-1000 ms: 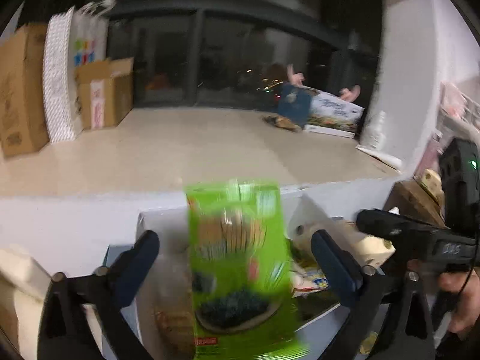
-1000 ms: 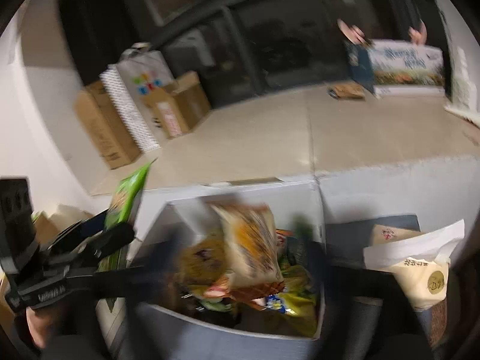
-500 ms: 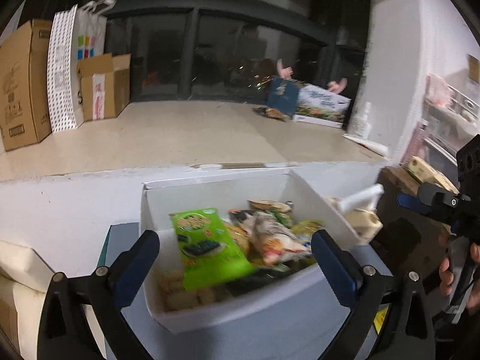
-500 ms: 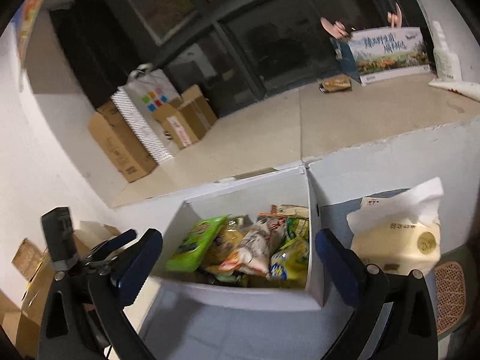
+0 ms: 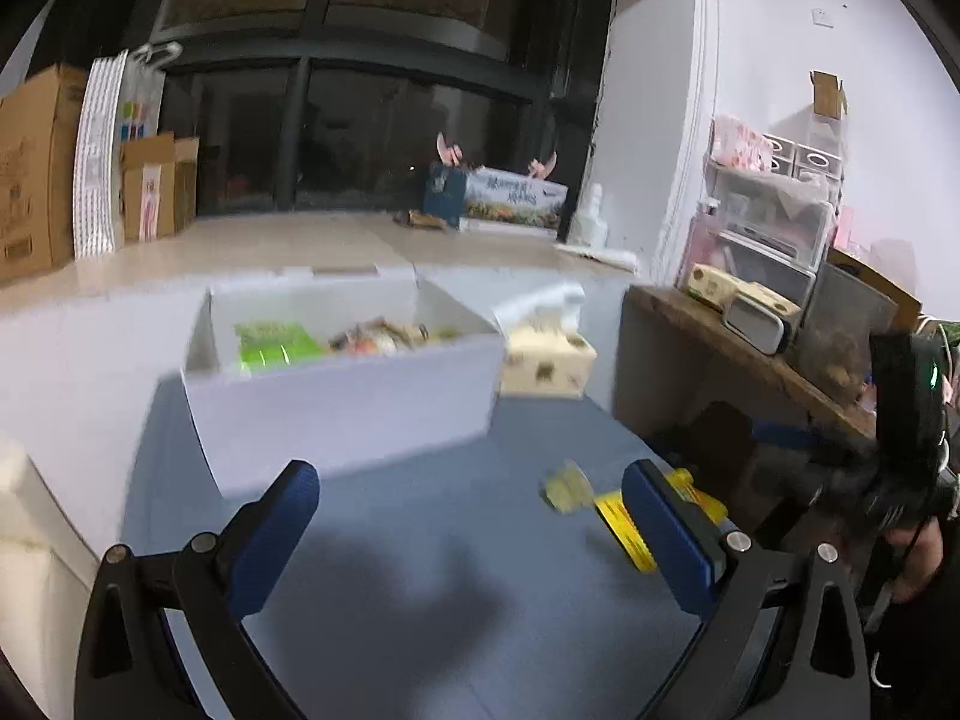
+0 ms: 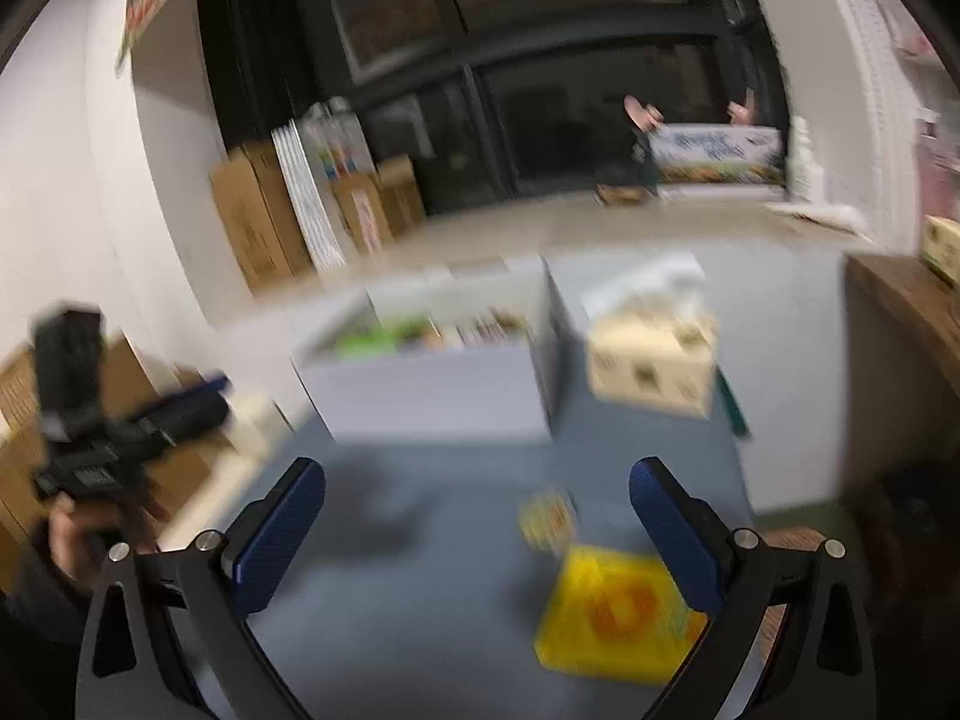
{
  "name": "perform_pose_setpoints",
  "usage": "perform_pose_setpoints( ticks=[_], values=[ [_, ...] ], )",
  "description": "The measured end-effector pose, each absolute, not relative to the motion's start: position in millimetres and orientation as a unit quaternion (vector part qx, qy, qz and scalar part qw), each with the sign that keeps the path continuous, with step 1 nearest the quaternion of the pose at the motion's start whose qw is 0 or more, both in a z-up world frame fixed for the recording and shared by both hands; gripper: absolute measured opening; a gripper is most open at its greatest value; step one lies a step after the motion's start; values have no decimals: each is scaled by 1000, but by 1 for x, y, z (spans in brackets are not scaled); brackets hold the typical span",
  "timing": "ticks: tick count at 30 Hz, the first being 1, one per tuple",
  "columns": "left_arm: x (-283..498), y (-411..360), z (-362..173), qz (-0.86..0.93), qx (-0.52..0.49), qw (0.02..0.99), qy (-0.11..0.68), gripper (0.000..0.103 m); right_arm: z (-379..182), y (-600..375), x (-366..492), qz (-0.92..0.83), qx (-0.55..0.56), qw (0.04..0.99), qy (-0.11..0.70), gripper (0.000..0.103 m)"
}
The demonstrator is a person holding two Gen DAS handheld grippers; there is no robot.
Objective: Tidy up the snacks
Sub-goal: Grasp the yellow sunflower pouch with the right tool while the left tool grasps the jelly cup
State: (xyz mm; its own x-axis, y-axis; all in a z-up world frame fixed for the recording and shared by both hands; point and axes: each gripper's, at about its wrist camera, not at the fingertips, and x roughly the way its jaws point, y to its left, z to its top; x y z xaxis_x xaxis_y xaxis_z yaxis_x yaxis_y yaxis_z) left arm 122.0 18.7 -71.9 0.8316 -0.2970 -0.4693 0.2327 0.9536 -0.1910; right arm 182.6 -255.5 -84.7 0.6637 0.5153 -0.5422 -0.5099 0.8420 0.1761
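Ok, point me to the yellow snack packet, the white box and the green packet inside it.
yellow snack packet (image 6: 612,618), right wrist view, its top face
white box (image 5: 342,405), left wrist view, its front wall
green packet (image 5: 273,345), left wrist view, its face

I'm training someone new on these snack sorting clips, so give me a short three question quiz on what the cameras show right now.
1. True or false: the left gripper is holding a snack.
2. Which snack is closest to the right gripper? A) the green snack packet B) the yellow snack packet C) the small pale yellow snack
3. Fill in: the green snack packet lies inside the ____.

Key:
1. False; its jaws stand open and empty above the blue mat.
2. B; it lies on the mat by the right finger.
3. White box.
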Motion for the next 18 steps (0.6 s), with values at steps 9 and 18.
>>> perform_pose_setpoints(
  ticks=[9,18],
  values=[
    [84,-9,-106,-175,-114,935,288,103,-163,-286,153,211,-47,897,385,103],
    [79,-18,-112,-182,-108,929,303,103,-178,-296,203,175,-39,894,411,103]
  ],
)
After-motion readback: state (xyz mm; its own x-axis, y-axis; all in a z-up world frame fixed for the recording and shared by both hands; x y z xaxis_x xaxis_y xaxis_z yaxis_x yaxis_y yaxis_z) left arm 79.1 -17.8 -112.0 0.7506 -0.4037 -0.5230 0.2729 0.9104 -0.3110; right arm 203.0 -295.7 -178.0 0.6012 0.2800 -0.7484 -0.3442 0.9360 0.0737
